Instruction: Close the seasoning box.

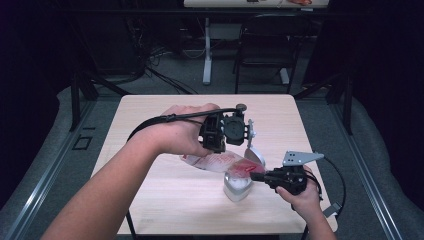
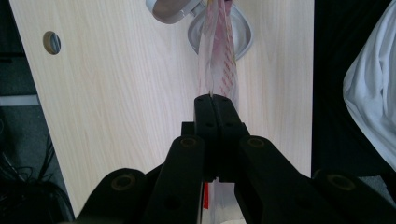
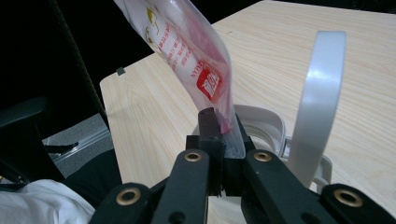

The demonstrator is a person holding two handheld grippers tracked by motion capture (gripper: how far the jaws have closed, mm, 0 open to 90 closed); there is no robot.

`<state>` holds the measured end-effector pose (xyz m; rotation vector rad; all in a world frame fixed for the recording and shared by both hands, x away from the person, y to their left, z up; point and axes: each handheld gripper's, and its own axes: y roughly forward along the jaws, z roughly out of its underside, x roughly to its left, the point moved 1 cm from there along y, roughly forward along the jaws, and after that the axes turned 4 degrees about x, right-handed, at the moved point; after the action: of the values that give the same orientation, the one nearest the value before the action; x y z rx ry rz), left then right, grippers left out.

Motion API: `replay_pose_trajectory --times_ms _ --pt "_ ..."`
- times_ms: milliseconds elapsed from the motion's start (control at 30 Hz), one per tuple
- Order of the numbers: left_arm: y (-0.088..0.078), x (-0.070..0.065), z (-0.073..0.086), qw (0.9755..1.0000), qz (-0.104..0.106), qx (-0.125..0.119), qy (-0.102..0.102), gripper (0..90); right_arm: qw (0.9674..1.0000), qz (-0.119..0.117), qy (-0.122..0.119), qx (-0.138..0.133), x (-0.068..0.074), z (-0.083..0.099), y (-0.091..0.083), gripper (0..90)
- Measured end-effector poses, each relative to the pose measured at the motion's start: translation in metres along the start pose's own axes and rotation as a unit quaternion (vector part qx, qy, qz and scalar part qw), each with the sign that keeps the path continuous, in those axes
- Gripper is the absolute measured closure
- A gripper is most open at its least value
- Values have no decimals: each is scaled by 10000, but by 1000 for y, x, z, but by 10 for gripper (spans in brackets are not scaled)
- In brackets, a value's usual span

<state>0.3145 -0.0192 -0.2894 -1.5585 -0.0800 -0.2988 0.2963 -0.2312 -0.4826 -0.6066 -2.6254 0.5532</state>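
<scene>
1. Two grippers, both clamped on the same clear plastic bag with red print (image 1: pixel 222 162), one at each end
2. I see my left gripper (image 1: pixel 216 134) above the middle of the wooden table (image 1: pixel 165 195), jaws pressed flat together with the bag's edge pinched between them
3. From the left gripper view the bag (image 2: pixel 215 60) runs straight away from the jaws toward a white container (image 2: pixel 243 35) on the tabletop (image 2: pixel 116 93); its far end sits over that container
4. My right gripper (image 1: pixel 257 175) is low at the near right of the table, jaws closed tight on the red-printed end of the bag
5. In the right gripper view the bag (image 3: pixel 187 51) rises up and to the left from the closed jaws, tilted, off the table surface
6. Bag hangs stretched between the two grippers, just above the container (image 1: pixel 237 186), which stands on the table near the front edge
7. Container has a lid (image 3: pixel 320 98) swung up on edge beside its open body (image 3: pixel 261 123); same lid shows in the high view just behind the bag (image 1: pixel 255 155)
8. Whether the bag touches the container rim, I cannot tell
9. White cloth (image 2: pixel 373 84) shows at the right edge of the left gripper view, off the table
10. Round hole (image 2: pixel 52 42) in the tabletop sits well apart from the bag
</scene>
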Motion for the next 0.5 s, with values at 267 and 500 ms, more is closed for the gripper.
replay_pose_trajectory --times_ms 267,500 --pt "0 1 1 10000 -5 -38 -27 900 10000 -12 -39 89 2 0 4 899" --pt "0 1 0 10000 -49 -72 -39 900 10000 -26 3 77 0 1 4 899"
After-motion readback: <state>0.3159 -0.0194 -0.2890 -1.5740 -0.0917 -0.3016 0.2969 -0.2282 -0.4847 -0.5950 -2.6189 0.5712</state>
